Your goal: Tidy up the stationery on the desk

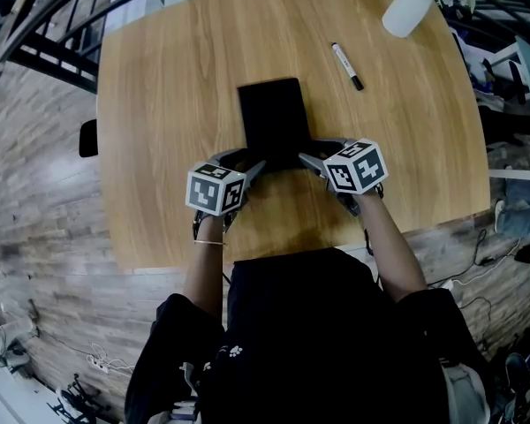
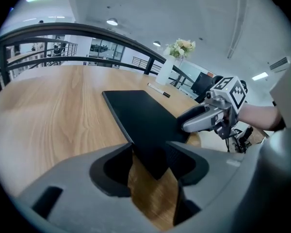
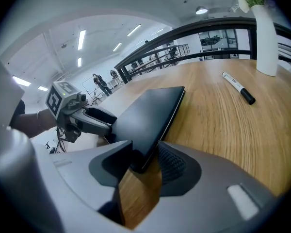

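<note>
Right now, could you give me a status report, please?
Left gripper open, right gripper open, a notebook corner inside each. Notebook ungripped on desk. Marker, vase beyond, not blocking.

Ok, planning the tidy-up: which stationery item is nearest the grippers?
The notebook: its corners sit between the jaws of left gripper and right gripper; the marker lies farther off.
</note>
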Available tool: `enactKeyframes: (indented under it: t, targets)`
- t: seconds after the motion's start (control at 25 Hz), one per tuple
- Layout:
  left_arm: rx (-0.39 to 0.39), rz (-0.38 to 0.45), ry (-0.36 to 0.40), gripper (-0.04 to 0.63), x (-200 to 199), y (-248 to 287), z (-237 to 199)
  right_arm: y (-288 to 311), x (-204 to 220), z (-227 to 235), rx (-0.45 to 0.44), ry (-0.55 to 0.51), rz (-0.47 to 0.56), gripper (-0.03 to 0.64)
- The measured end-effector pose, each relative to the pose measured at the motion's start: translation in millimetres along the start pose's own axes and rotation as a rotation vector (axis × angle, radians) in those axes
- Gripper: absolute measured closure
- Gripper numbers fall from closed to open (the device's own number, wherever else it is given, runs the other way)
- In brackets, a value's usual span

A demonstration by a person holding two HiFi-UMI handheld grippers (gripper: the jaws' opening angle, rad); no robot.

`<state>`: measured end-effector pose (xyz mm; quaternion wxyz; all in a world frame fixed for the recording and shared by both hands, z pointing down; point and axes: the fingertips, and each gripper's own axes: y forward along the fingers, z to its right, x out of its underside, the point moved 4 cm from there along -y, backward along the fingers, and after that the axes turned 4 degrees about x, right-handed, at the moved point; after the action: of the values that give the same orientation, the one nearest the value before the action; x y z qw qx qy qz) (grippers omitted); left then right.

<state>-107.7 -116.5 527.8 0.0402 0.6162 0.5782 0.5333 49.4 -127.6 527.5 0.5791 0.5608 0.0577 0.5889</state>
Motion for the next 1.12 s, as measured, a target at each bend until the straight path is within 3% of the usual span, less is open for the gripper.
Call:
enactKeyframes:
  t: [1.12]
  targets:
    - [-0.009, 0.004, -0.014, 0.391, 47.4, -12.3, 45.8, -27.9, 54.1, -30.8, -0.024, -0.036, -0.018, 0.454]
